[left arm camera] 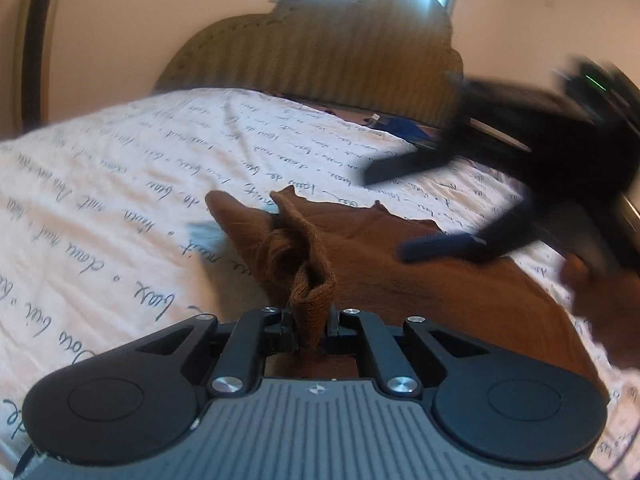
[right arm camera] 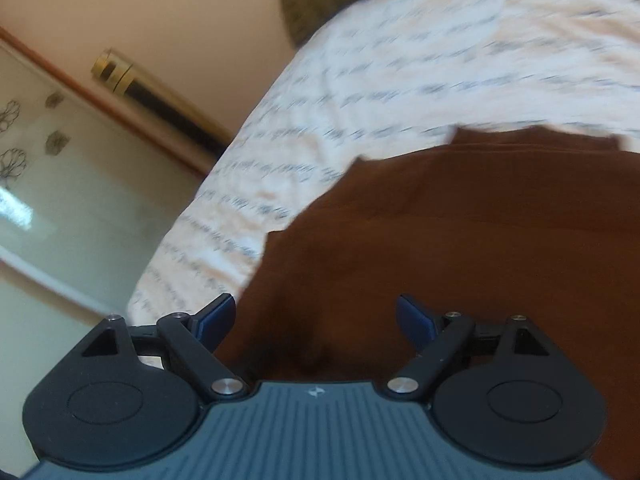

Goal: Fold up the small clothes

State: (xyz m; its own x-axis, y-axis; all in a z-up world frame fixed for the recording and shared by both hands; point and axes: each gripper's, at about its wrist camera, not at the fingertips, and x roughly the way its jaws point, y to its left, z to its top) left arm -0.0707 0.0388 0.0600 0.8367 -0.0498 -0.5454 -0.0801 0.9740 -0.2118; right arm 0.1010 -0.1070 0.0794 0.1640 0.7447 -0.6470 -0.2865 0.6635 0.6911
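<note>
A small brown knitted garment [left arm camera: 360, 240] lies on the bed. My left gripper [left arm camera: 312, 320] is shut on a bunched corner of it and holds that corner lifted above the sheet. My right gripper [left arm camera: 404, 212] shows blurred in the left wrist view, open above the garment's right part, nothing between its fingers. In the right wrist view the right gripper [right arm camera: 316, 316] is open just over the brown garment [right arm camera: 460, 240], its blue fingertip pads [right arm camera: 218, 314] wide apart.
The bed sheet [left arm camera: 120, 184] is white with handwritten script. A padded headboard [left arm camera: 320, 52] stands behind, under a window. A dark object with a green light [left arm camera: 596, 84] sits at the far right. A mirrored wardrobe [right arm camera: 60, 184] shows left of the bed.
</note>
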